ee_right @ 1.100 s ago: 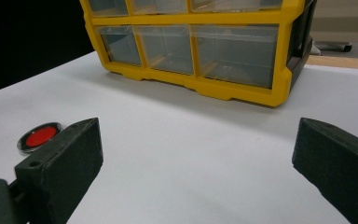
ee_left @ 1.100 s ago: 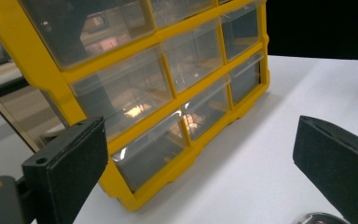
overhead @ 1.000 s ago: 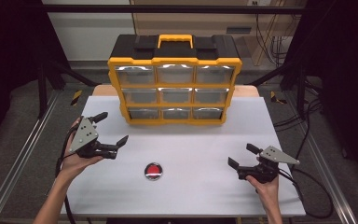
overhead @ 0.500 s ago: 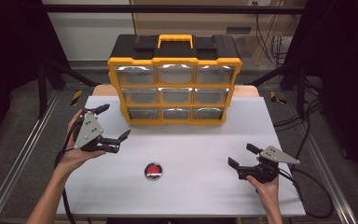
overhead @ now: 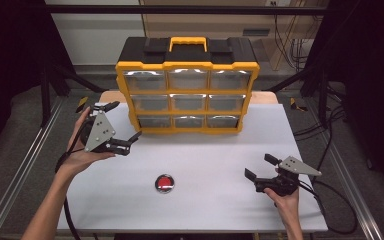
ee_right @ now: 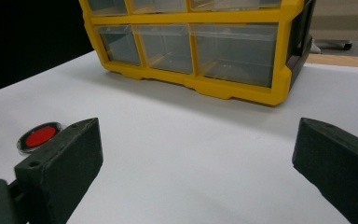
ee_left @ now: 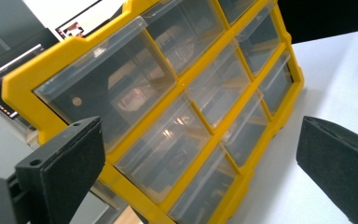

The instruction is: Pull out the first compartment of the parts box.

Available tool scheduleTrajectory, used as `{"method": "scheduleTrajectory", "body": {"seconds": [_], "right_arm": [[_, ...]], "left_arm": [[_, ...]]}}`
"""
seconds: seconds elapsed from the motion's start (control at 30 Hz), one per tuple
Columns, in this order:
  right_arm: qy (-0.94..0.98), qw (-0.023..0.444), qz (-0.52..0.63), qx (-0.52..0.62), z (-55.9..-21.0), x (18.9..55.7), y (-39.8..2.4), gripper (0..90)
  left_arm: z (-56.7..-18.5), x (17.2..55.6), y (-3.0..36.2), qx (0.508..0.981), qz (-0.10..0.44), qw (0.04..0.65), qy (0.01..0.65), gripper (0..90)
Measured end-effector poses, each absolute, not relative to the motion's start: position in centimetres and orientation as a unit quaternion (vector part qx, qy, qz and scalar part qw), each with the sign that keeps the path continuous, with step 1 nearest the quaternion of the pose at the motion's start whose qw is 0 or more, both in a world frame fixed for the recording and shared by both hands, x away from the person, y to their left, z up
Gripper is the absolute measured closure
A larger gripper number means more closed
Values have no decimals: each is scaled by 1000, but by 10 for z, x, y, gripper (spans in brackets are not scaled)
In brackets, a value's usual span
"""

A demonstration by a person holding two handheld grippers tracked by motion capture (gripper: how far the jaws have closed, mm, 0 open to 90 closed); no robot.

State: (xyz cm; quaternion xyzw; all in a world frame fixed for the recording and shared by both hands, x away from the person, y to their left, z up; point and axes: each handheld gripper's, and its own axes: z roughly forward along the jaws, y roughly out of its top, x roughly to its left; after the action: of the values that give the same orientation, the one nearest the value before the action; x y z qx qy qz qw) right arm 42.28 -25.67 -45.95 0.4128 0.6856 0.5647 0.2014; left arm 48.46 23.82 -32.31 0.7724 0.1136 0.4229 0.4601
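A yellow and black drawer organizer (overhead: pixel 187 95) with three rows of clear drawers stands at the back of the white table (overhead: pixel 210 150). A small round red disc (overhead: pixel 165 182) lies on the table in front of it. My left gripper (overhead: pixel 122 121) is held up, tilted, just left of the organizer's bottom-left corner, open and empty. In the left gripper view the organizer's drawers (ee_left: pixel 168 93) sit close between the wide jaws. My right gripper (overhead: pixel 259 166) rests low at the front right, open and empty. In the right gripper view it faces the organizer (ee_right: pixel 200 46), with the disc (ee_right: pixel 39 136) at the left.
A wooden board (overhead: pixel 265 96) shows behind the organizer. Metal frame rails (overhead: pixel 20 175) run along both sides of the table. Cables (overhead: pixel 330 200) trail off the right edge. Open white surface lies between the disc and the right gripper.
My left gripper has risen and moved forward and right toward the organizer's left side, turning its plate upward. The right gripper and the disc have stayed put.
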Motion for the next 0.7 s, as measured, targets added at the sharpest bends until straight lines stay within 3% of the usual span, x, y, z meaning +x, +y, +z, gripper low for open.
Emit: {"method": "scheduleTrajectory", "body": {"seconds": [0.7], "right_arm": [[686,201,565,413,-459,423,-257,23]], "left_arm": [[-294,510,231,769,484,415,52,11]]}}
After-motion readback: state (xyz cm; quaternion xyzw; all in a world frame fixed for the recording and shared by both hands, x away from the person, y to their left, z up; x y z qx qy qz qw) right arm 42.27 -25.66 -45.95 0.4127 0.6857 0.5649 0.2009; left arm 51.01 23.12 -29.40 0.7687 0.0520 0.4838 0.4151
